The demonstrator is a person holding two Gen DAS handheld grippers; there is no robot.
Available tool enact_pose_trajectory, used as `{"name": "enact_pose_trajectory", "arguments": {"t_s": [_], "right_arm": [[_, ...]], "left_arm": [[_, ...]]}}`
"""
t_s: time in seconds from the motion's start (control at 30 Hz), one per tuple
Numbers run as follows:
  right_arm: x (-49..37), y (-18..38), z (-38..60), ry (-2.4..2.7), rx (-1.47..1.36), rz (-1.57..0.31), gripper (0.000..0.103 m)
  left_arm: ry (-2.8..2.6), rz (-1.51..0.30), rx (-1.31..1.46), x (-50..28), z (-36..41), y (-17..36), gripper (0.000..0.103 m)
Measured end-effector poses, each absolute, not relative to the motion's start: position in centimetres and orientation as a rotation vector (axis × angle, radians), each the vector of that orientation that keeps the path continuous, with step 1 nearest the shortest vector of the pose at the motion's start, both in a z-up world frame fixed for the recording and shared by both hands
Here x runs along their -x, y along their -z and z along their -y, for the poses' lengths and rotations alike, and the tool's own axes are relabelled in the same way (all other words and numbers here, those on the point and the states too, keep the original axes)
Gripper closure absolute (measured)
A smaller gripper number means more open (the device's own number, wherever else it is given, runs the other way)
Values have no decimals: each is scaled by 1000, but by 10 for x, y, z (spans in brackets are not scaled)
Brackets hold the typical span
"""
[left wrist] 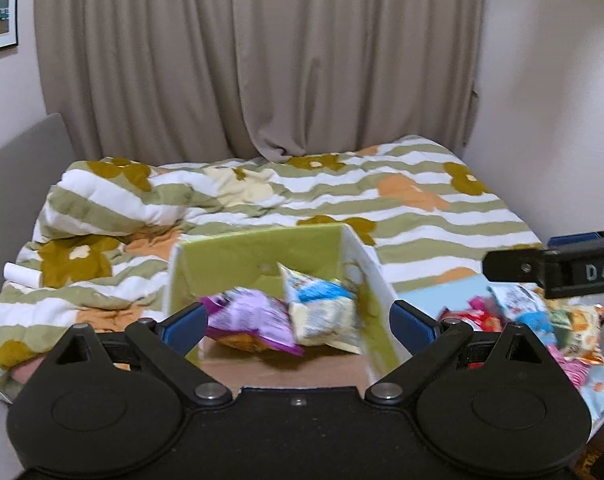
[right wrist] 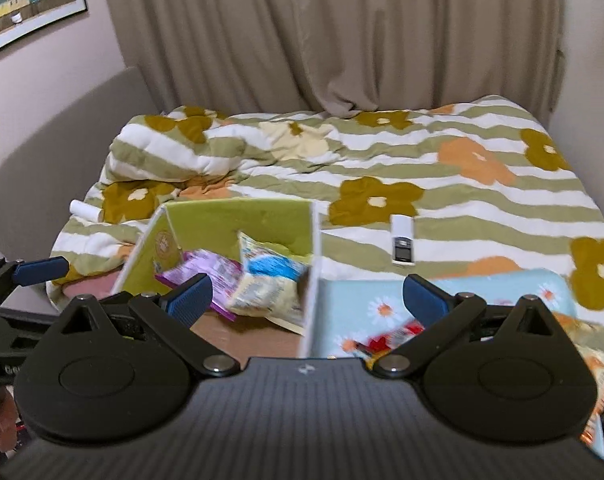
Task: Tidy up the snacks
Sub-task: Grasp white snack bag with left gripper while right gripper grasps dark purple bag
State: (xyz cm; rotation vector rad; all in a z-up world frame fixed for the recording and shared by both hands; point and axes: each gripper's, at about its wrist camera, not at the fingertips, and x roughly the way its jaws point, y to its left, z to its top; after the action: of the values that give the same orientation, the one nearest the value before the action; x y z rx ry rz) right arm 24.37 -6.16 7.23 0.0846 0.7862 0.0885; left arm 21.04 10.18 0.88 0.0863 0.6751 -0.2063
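A green open box (left wrist: pixel 238 252) (right wrist: pixel 238 220) sits on the bed and holds a purple snack bag (left wrist: pixel 250 320) (right wrist: pixel 214 276) and a cream-and-blue snack bag (left wrist: pixel 321 312) (right wrist: pixel 268 284). My left gripper (left wrist: pixel 296 322) hangs open over the box's near side, nothing between its fingers. My right gripper (right wrist: pixel 305 300) is open too, straddling the box's right wall, empty. Several loose snack bags (left wrist: pixel 541 320) lie on a light blue daisy cloth (right wrist: pixel 357 300) right of the box; a red one (right wrist: pixel 389 338) shows near my right finger.
The bed carries a striped flower-print quilt (left wrist: pixel 401 208) (right wrist: pixel 441 184), bunched at the left. A white remote (right wrist: pixel 402 240) lies on it right of the box, a small white roll (left wrist: pixel 22 274) (right wrist: pixel 85 210) at the left. Beige curtains hang behind; a grey headboard stands left.
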Motion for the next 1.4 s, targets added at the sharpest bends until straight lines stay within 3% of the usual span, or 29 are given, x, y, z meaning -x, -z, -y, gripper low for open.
{"name": "enact_pose_trajectory", "arguments": {"t_s": [0.57,1.1,1.3,1.4], "right_arm": [[-125,23,180,-49,-183,-976,0],[-93,90,200,-106,-192,-1014,0],[-101,102,199,-119,-185,-1039,0],[-103,107,199,-125,-195,-1052,0]], "left_arm": [[190,-844,-75,-139,12,65,4],[239,-1018,-64,-155,62,156,5],[251,-1078,-74,-164,67,183,13],[268,-1091,-107,-164,69,193,27]]}}
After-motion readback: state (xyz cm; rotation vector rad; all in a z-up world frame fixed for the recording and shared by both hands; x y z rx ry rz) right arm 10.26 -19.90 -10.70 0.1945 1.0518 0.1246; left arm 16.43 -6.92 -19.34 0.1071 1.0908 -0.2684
